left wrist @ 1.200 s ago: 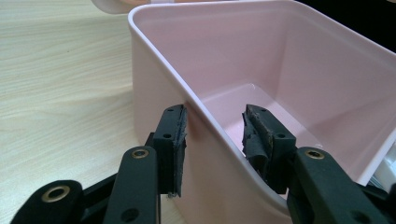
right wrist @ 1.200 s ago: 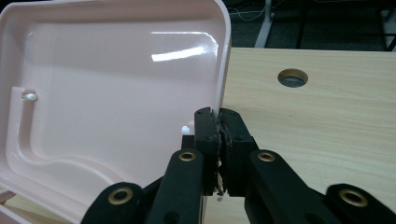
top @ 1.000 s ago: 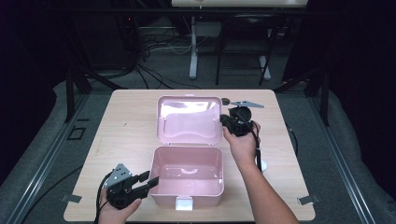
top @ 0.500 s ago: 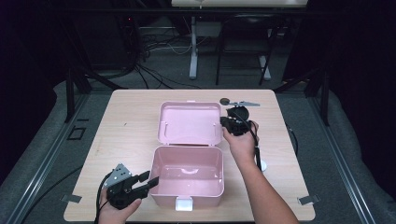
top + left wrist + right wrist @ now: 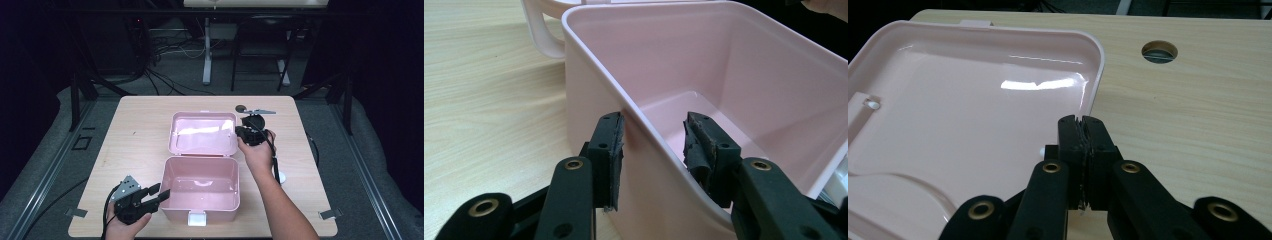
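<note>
From the high view we see the pink box (image 5: 200, 190) open near the front edge of the table (image 5: 135, 145), its lid (image 5: 203, 134) now lying back almost flat where a second ago it stood more upright. The right hand-held gripper (image 5: 243, 133) sits at the lid's right edge, and the left hand-held gripper (image 5: 159, 194) has not moved from the box's front left corner. Bare table lies open to the left of the box and behind the lid (a round hole (image 5: 240, 107) marks the far side).

In the left gripper view, we find the left hand-held gripper (image 5: 651, 145) with jaws parted, straddling the box wall (image 5: 644, 145), one jaw outside and one inside.

In the right gripper view, the right hand-held gripper (image 5: 1083, 137) has its jaws pressed together just beside the lid's rim (image 5: 1095, 80); we cannot tell whether they pinch it. Open wood stretches rightward toward the hole (image 5: 1159, 51).
</note>
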Action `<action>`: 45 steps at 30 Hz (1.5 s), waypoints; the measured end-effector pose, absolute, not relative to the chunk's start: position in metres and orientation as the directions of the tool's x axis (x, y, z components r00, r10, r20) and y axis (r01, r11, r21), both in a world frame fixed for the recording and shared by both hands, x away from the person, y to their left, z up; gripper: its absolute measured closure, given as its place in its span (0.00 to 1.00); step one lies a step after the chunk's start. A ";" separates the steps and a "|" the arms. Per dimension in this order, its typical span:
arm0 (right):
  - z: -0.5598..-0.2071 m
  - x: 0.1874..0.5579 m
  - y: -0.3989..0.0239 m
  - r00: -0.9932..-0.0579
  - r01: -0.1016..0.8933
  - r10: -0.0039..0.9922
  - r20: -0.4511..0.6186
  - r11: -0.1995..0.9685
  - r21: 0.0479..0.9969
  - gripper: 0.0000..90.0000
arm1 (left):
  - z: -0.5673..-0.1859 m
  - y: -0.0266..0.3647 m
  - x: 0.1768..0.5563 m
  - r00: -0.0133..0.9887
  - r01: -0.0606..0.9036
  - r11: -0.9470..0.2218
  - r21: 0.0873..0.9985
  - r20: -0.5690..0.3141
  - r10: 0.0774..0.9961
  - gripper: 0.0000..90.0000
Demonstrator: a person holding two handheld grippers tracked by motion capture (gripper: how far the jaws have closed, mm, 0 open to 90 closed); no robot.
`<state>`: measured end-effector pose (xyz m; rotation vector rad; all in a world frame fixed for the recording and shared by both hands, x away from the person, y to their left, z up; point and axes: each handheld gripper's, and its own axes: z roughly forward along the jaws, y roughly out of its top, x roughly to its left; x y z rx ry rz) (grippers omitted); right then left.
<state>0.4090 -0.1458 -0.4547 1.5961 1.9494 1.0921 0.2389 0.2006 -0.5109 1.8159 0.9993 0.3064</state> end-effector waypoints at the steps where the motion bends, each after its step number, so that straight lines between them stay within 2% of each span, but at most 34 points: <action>1: -0.455 0.409 -0.146 -0.273 0.641 0.946 0.173 0.045 0.766 0.98 | -0.511 0.201 0.239 0.626 0.494 -0.159 0.855 -0.223 0.747 0.66; 26: -0.460 0.415 -0.143 -0.282 0.635 0.941 0.185 0.038 0.772 1.00 | -0.512 0.200 0.241 0.623 0.494 -0.147 0.857 -0.231 0.747 0.66; 34: -0.460 0.413 -0.139 -0.296 0.634 0.942 0.157 0.071 0.771 1.00 | -0.511 0.199 0.239 0.619 0.502 -0.141 0.853 -0.241 0.748 0.67; 39: -0.457 0.405 -0.139 -0.316 0.637 0.937 0.148 0.094 0.765 1.00 | -0.512 0.199 0.238 0.618 0.509 -0.136 0.850 -0.252 0.744 0.65; 45: -0.451 0.384 -0.140 -0.362 0.615 0.919 0.156 0.110 0.781 0.94 | -0.512 0.199 0.238 0.620 0.511 -0.136 0.849 -0.254 0.743 0.64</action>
